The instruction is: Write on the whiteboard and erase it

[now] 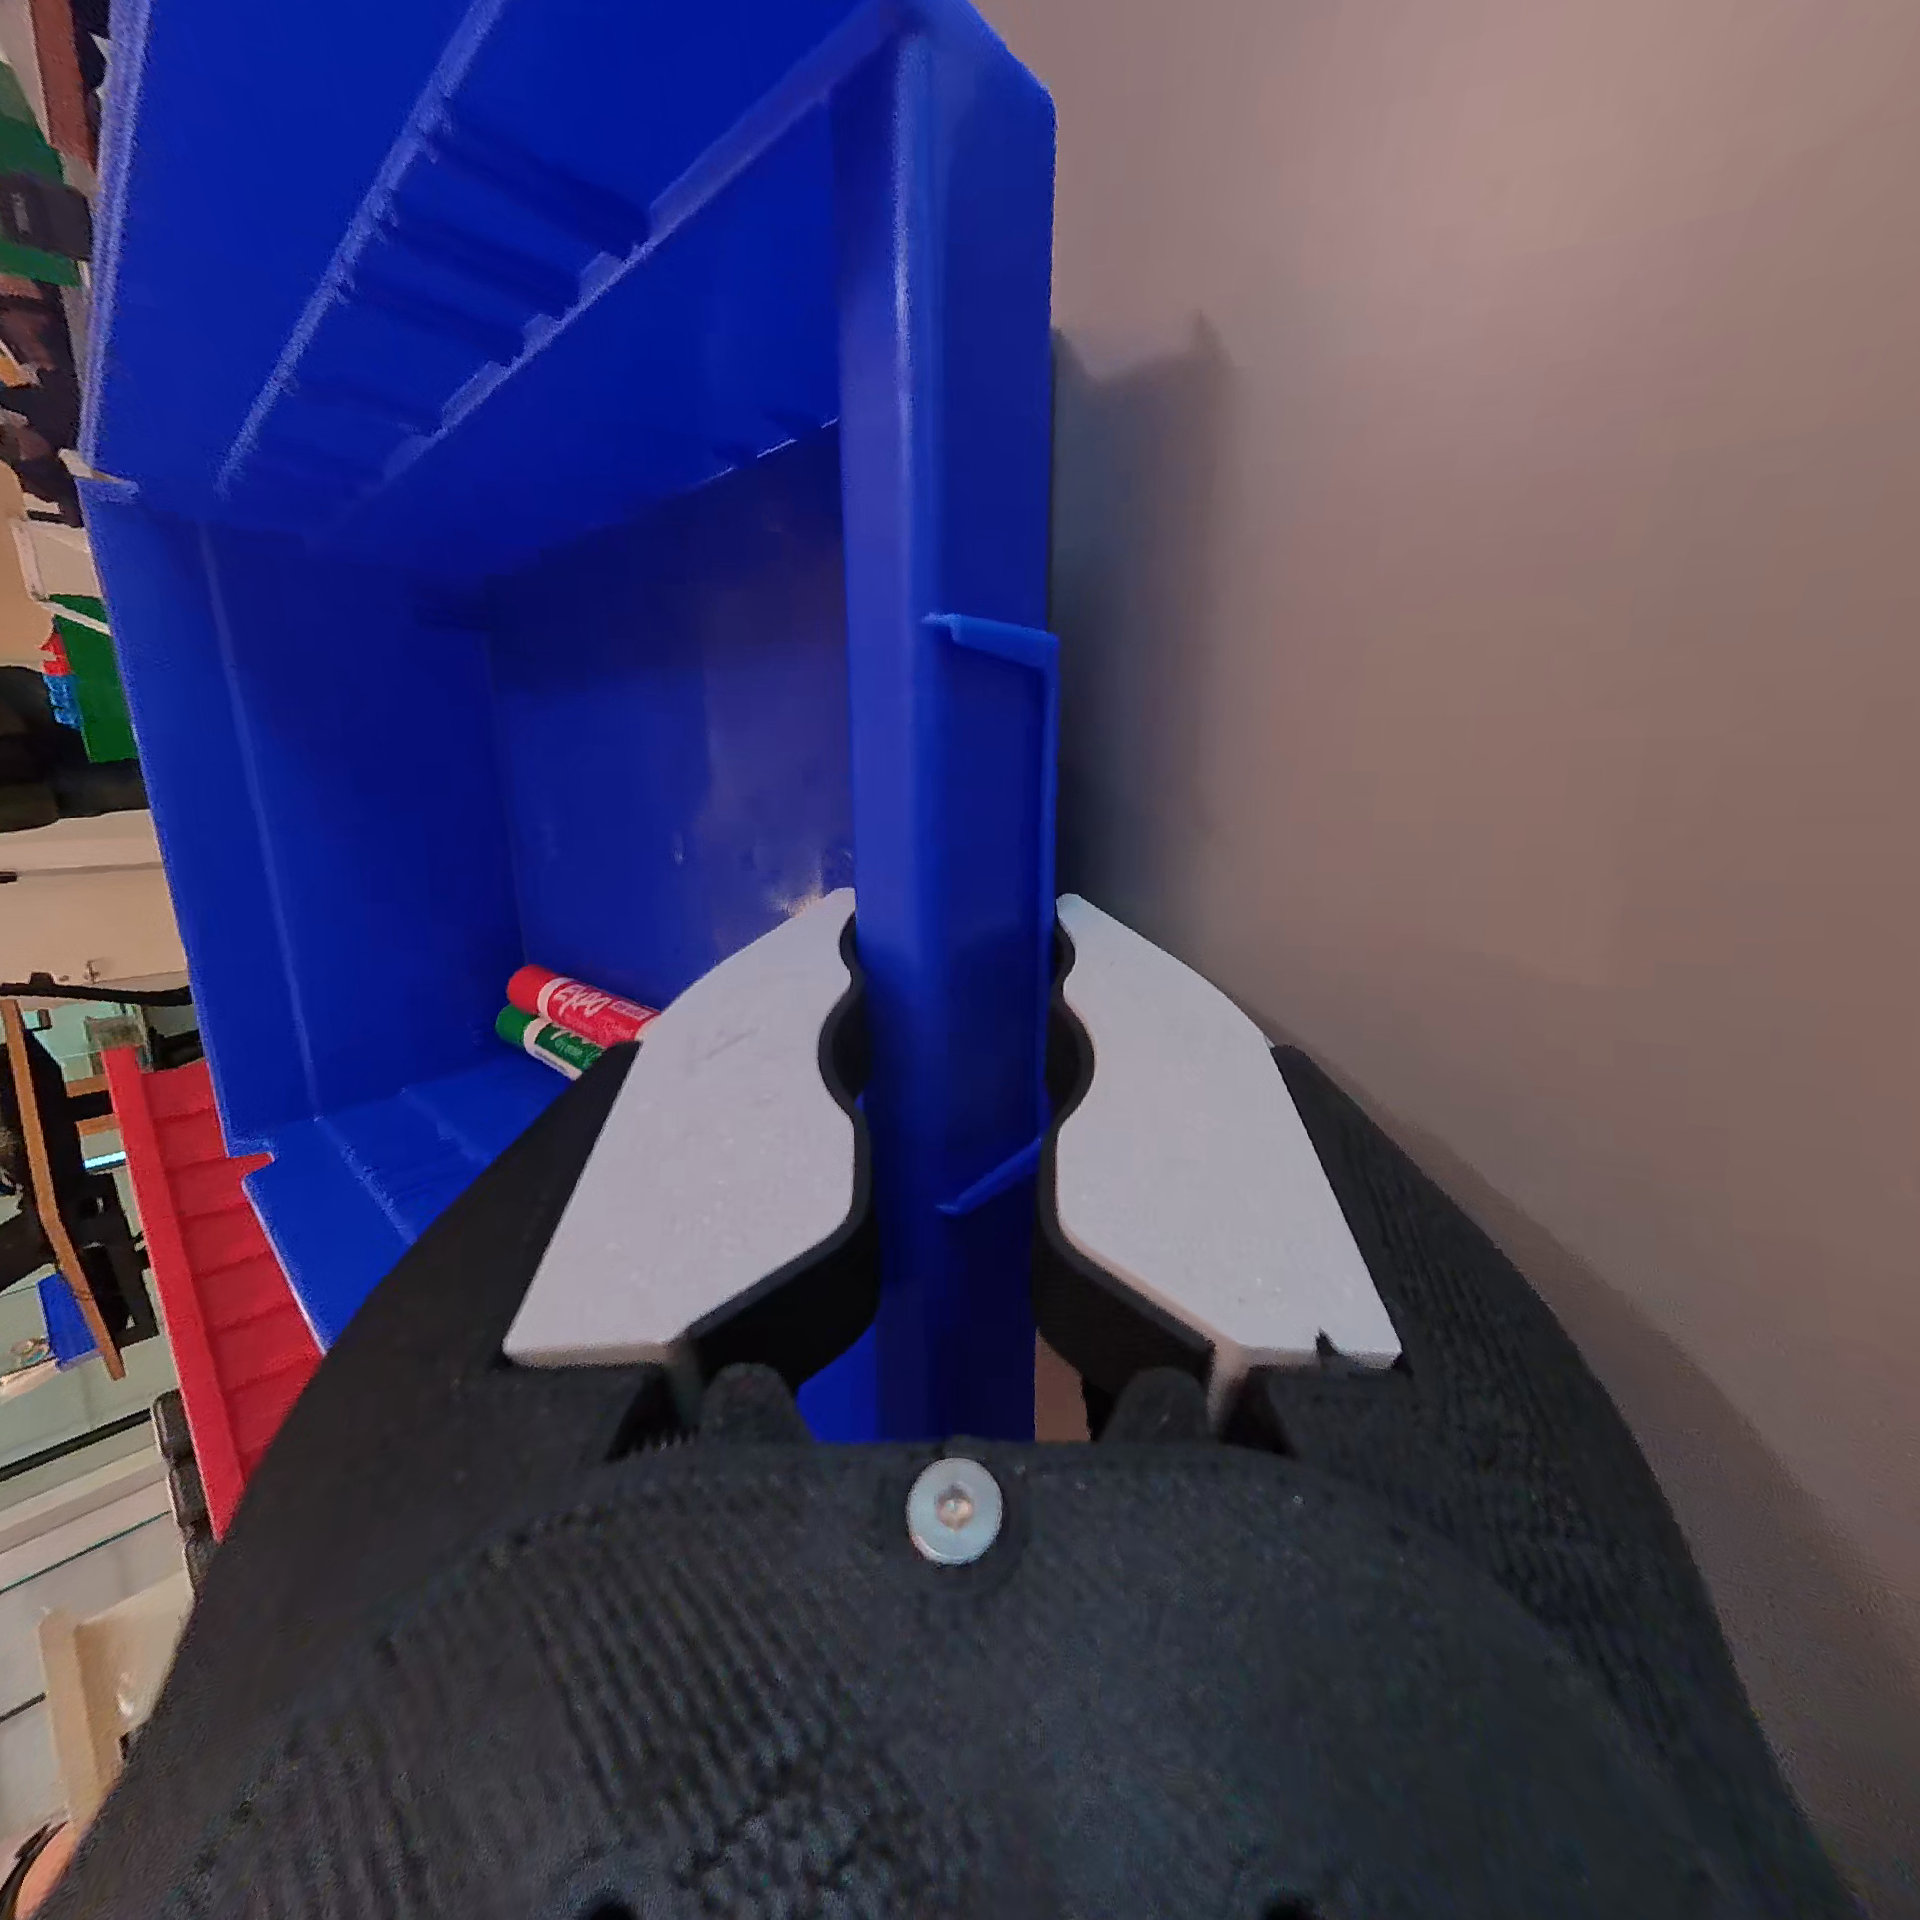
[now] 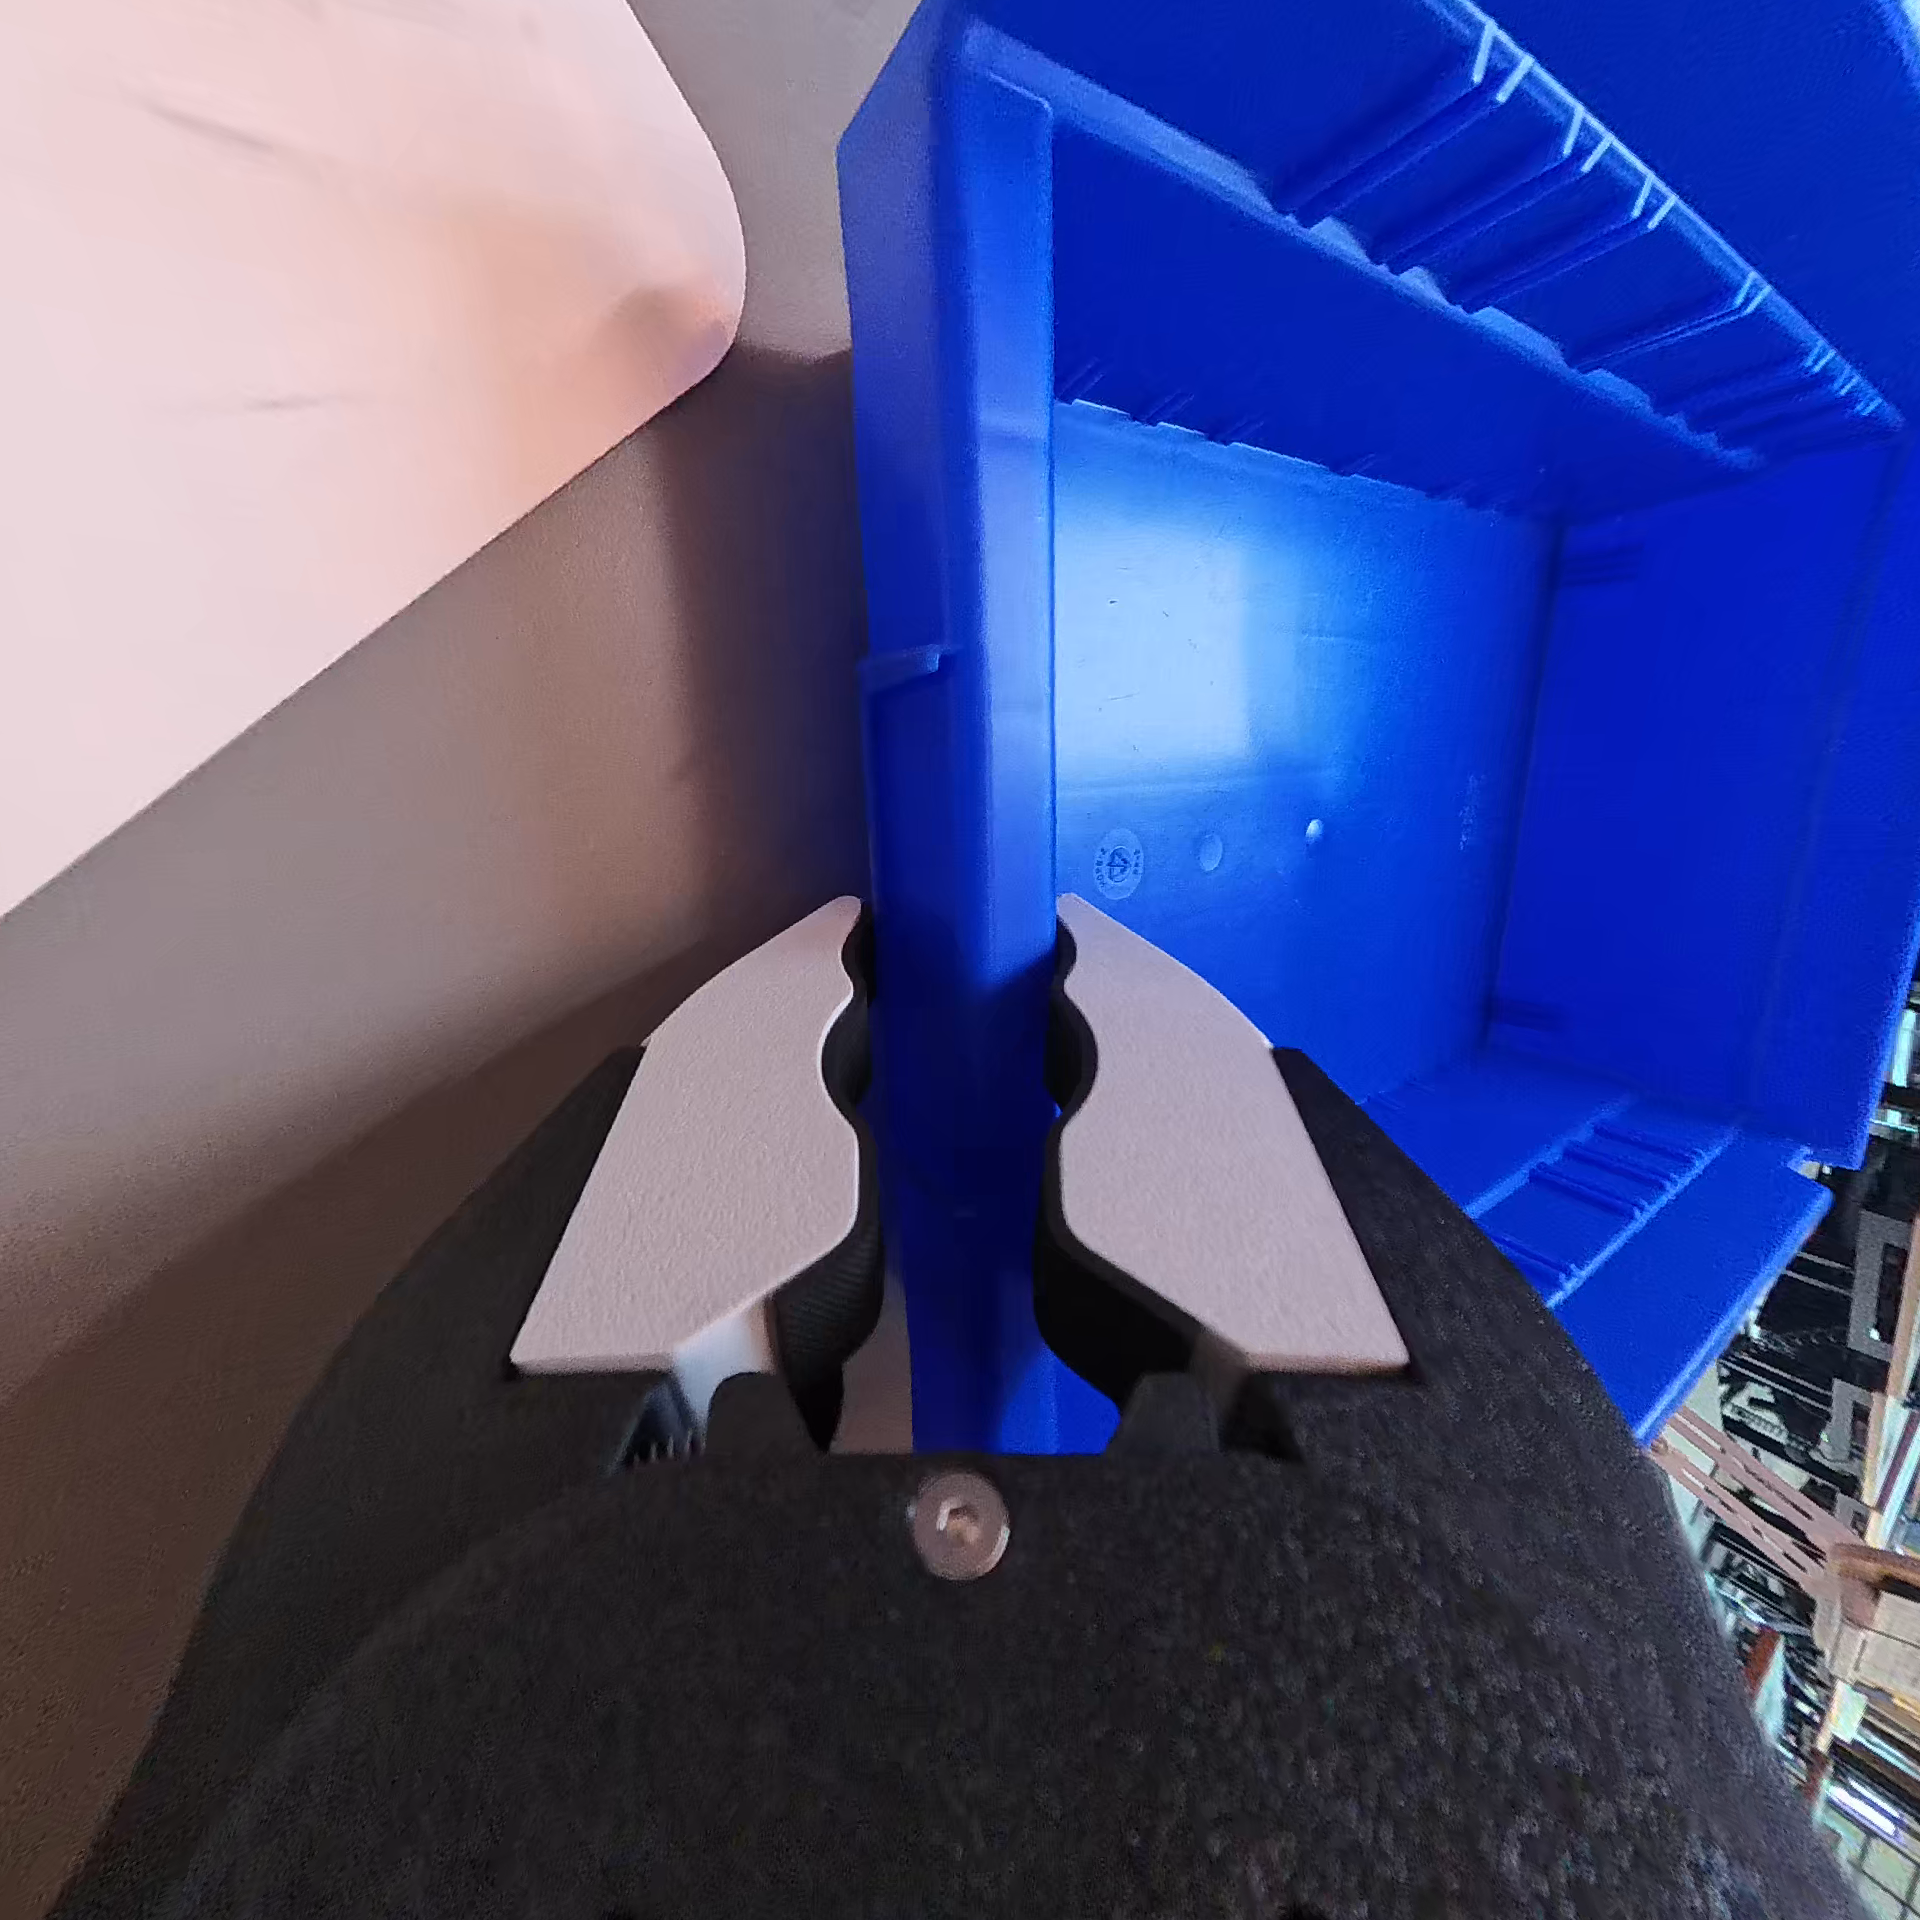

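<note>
A blue plastic bin is held by both grippers, each clamped on one side wall. My left gripper is shut on the bin's wall, which runs up between its white fingers. Inside the bin, near that gripper, lie a red marker and a green marker. My right gripper is shut on the opposite wall of the same bin. The part of the bin's inside seen in the right wrist view holds nothing. No whiteboard or eraser shows.
A grey wall stands close beside the bin in the left wrist view. A red bin sits at the left. In the right wrist view a pale pinkish surface lies upper left, and shelving clutter lower right. The gap from one gripper's tips to the other's is roughly 55 cm.
</note>
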`<state>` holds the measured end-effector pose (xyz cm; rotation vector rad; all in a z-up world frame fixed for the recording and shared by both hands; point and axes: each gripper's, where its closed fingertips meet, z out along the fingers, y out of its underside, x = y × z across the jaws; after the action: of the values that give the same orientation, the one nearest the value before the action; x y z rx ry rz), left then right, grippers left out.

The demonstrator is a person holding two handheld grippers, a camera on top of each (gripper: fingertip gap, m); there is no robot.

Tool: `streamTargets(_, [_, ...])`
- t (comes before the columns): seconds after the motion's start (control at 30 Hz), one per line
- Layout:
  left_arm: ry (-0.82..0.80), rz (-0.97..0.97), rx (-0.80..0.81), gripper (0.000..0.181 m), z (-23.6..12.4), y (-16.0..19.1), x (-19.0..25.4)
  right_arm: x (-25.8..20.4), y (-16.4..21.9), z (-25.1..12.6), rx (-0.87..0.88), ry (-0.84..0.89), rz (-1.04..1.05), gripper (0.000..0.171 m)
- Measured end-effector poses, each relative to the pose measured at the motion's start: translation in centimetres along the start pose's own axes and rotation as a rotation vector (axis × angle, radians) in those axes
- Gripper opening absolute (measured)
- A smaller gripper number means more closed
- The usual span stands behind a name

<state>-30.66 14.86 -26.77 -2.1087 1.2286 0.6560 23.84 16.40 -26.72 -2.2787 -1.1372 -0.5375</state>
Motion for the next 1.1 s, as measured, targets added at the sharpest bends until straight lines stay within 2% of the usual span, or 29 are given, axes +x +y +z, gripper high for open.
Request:
streamTargets(0.57, [-0.037, -0.03, 0.009, 0.032, 0.2, -0.6, -0.1, 0.0, 0.8, -0.2, -0.001, 0.003, 0.012, 0.031])
streamTargets(0.9, [-0.048, -0.035, 0.028, 0.032, 0.0, -0.6, 0.1, -0.1, 1.2, -0.6, 0.07, 0.022, -0.022, 0.031])
streamTargets(1.1, [-0.052, -0.034, 0.055, 0.032, 0.1, 0.0, -0.3, -0.1, 0.1, -1.6, 0.149, -0.017, 0.032, 0.033])
